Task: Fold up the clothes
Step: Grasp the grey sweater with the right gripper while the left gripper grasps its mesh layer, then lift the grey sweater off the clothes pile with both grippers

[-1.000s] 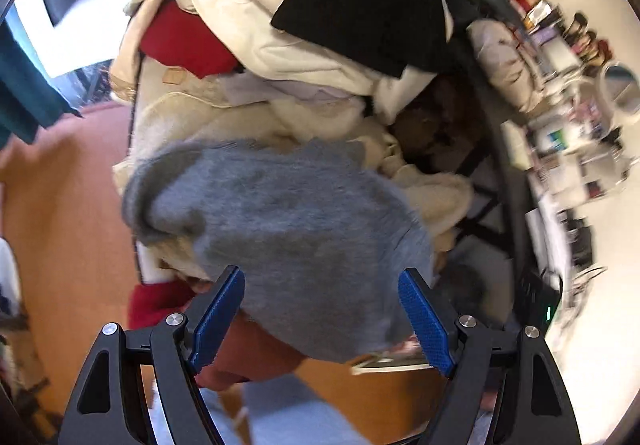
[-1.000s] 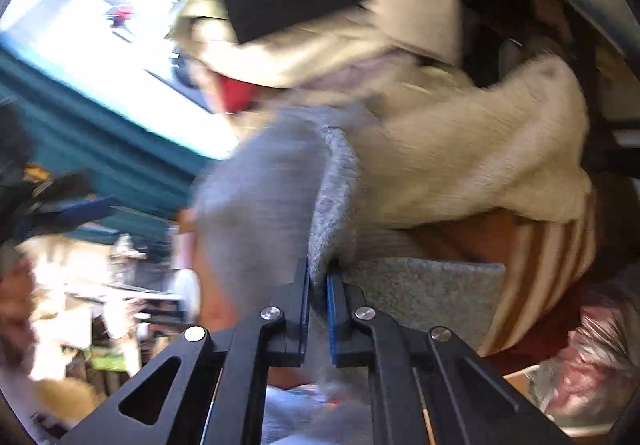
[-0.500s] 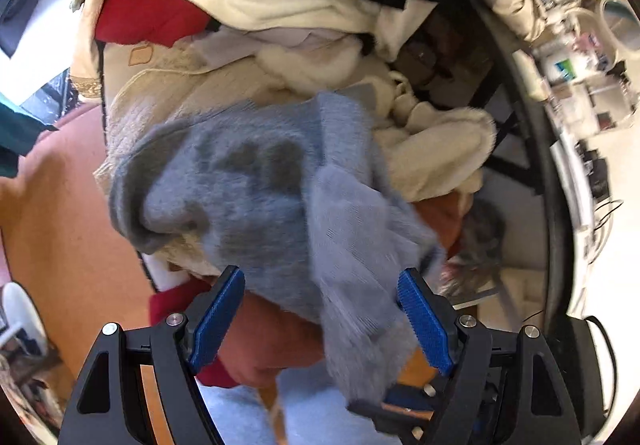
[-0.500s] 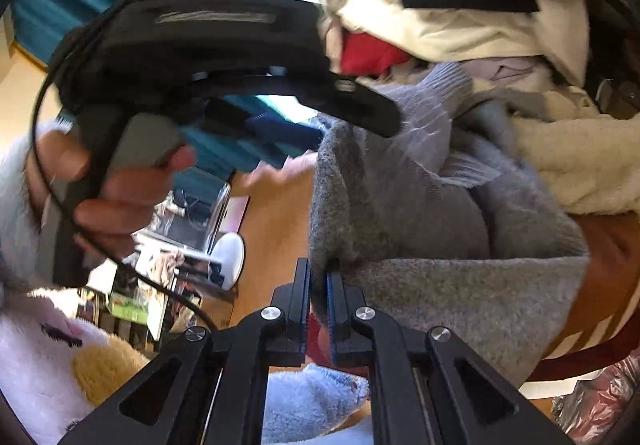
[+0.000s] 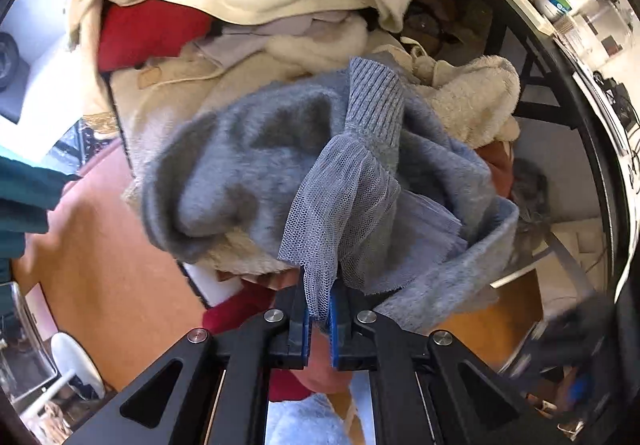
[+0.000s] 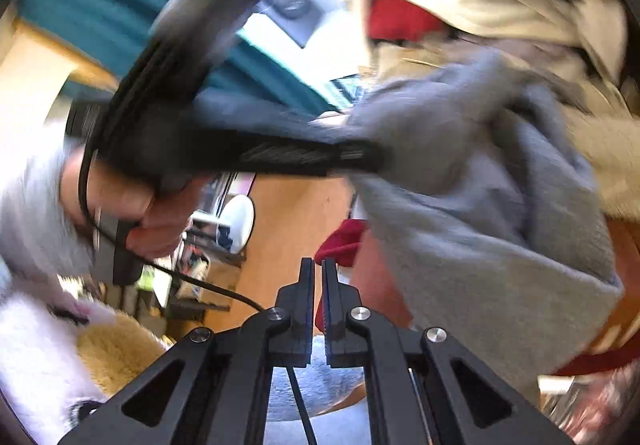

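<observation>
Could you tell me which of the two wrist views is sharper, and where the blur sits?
Left wrist view: sharp; the mesh trim of the grey sweater, pinched in the left gripper, shows each hole; only the edges bend from fisheye. Right wrist view: motion-blurred; sweater and the hand holding the other gripper smear, while the shut right gripper stays crisp.

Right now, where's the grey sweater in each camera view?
Left wrist: grey sweater centre frame, its mesh trim pinched in the left gripper.
Right wrist: it fills the right half, blurred.
Shared landmark: the red garment in the pile behind it.
</observation>
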The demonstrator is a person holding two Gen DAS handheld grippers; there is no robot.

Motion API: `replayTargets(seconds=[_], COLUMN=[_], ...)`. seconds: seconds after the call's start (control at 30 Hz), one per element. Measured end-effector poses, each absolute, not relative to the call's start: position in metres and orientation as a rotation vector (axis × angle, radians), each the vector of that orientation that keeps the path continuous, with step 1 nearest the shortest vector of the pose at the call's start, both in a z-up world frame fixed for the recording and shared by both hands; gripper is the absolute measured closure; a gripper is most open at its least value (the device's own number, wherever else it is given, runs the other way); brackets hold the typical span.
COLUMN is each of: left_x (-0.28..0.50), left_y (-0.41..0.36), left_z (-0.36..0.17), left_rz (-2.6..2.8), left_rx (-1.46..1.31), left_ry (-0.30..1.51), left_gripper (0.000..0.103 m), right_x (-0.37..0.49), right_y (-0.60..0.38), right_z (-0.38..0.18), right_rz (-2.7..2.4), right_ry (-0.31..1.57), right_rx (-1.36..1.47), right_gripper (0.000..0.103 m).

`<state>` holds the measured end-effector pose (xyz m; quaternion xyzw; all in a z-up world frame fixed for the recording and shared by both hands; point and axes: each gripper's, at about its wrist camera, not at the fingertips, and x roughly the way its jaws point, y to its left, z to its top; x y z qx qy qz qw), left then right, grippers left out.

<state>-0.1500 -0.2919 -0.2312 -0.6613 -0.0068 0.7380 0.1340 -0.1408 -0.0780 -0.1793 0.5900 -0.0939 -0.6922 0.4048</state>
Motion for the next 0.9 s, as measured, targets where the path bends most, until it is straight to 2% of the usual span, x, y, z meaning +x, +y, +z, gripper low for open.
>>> replayTargets(seconds=[0.07, 0.13, 0.2, 0.33, 0.47, 0.6, 0.7, 0.8, 0.83, 0.9], left_x=[-0.149, -0.144, -0.138, -0.123, -0.105, -0.094, -0.09, -0.088, -0.089, -0.091], left_y=[-0.299, -0.301, -0.302, -0.302, -0.307, -0.317, -0.321, -0.32, -0.32, -0.321], left_z=[-0.232, -0.232, -0.231, -0.224, -0.218, -0.22, -0.223, -0.213, -0.207, -0.193], left_rz=[2.163, 2.179, 2.198, 2.242, 2.309, 2.349, 2.362, 2.404, 2.43, 2.485], left_rx=[-1.907, -1.892, -1.875, -1.845, -1.832, -1.859, -1.877, -1.857, -1.84, -1.799], left_ry=[-0.055, -0.08, -0.087, -0.077, -0.07, -0.09, -0.104, -0.09, -0.07, -0.033], left_gripper=[0.098, 0.098, 0.098, 0.098, 0.098, 0.098, 0.098, 0.098, 0.098, 0.098], right_x=[-0.158, -0.176, -0.2, -0.247, -0.275, -0.283, -0.283, -0.293, -0.296, -0.303], right_y=[-0.053, -0.029, -0.005, -0.001, -0.056, -0.118, -0.146, -0.155, -0.155, -0.146], right_z=[-0.179, -0.179, -0.18, -0.18, -0.177, -0.199, -0.224, -0.25, -0.254, -0.25], right_rz=[-1.797, -1.866, -1.931, -1.987, -2.053, -1.969, -1.971, -1.942, -1.939, -1.955], right_ry=[-0.292, -0.341, -0.422, -0.516, -0.118, 0.196, 0.395, 0.396, 0.359, 0.196], right_rx=[1.538, 1.566, 1.595, 1.609, 1.588, 1.557, 1.572, 1.633, 1.639, 1.659], right_gripper=[0.088, 0.066, 0.062, 0.062, 0.062, 0.057, 0.057, 0.059, 0.087, 0.092])
